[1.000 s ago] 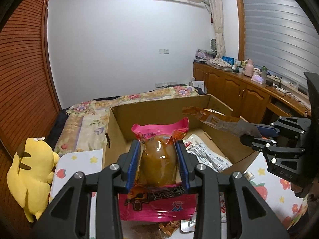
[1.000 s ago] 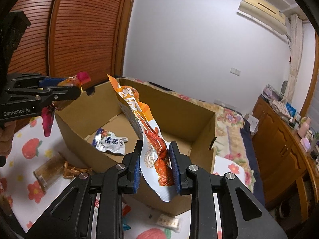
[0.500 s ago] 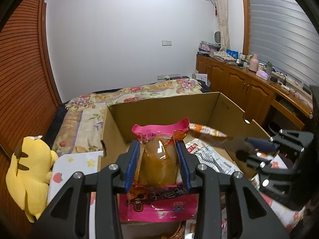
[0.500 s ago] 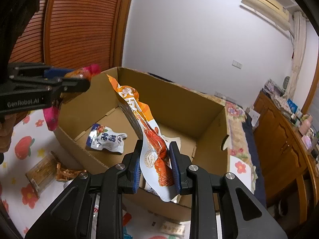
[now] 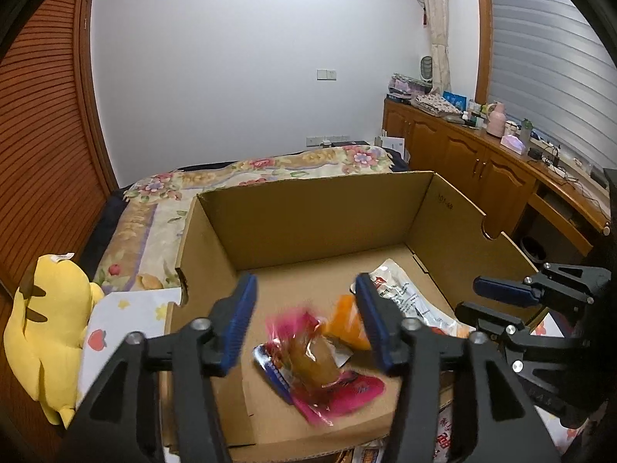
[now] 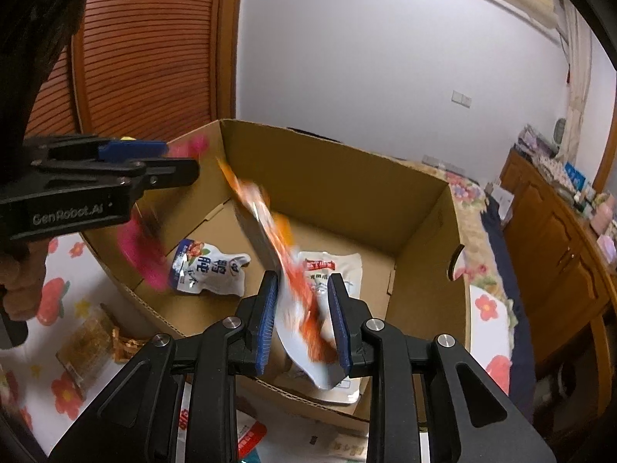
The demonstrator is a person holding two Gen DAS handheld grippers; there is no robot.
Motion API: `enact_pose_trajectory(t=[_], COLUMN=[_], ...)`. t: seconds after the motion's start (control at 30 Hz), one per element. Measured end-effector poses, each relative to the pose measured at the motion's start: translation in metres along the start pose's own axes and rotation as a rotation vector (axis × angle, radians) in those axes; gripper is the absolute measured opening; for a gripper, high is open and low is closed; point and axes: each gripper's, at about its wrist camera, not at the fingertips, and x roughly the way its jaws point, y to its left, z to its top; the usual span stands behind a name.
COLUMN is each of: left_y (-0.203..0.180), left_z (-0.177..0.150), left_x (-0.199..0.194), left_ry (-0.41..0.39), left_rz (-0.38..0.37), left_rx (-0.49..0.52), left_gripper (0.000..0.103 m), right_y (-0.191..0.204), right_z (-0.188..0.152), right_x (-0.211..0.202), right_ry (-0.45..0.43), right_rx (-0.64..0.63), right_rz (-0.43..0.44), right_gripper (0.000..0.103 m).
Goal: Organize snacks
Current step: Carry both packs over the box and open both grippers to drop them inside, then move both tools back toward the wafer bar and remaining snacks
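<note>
Change: pink packet no longer pinched in left gripper; it is blurred, below and ahead of the fingertips, over the near floor of the cardboard box
Left gripper: jaws have just been opening, now stand well apart; blue ribbed pads touch nothing, nothing between them
Pink packet: glossy crinkled film, pink edges, clear window showing a brown lump inside; tilted; cannot tell if it already rests on the box floor
Right gripper: jaws narrow, clamped on orange-and-white packet; it hangs over the box's near wall
Orange-and-white packet: long flat pouch, shiny foil-like film, motion-blurred; upper end slants up and away over the box interior, lower end hangs below the pads
Cardboard box: open-topped, plain brown corrugated card, rectangular, cut-out handle notches in the side walls; sits on a white cloth with fruit and flower print
Inside box: white pouch with red label flat on the floor toward the right wall; crumpled white-blue pouch near the left wall
Outside box: clear-wrapped brown snack on the cloth, left of the box's near corner
Beside box: yellow plush toy, soft, far left
</note>
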Motion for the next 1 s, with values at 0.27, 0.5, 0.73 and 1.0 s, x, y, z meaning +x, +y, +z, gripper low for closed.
enact_pose_trajectory(t=[0.27,0.5,0.73,1.0], left_y=[0.001,0.004,0.007,0.022], left_z=[-0.011,-0.027,-0.051,-0.092], left_x=[-0.016,-0.04,-0.066,-0.083], left_ry=[-0.043,-0.085,-0.121,-0.095], left_rz=[0.001,-0.025,-0.051,-0.063], left_rx=[0.015,0.01,-0.005,-0.045], left_gripper=[0.078,0.087,0.103,0.103], right_y=[-0.008,-0.016,-0.016,-0.028], right_z=[-0.003,-0.015,-0.033,-0.07], right_x=[-0.001,-0.028,-0.067,-0.089], right_ry=[-0.019,-0.129,-0.225,-0.213], right_rx=[0.051,0.112,0.153,0.158], right_rz=[0.0,0.017,0.047,0.021], right_gripper=[0.05,0.09,0.101,0.102])
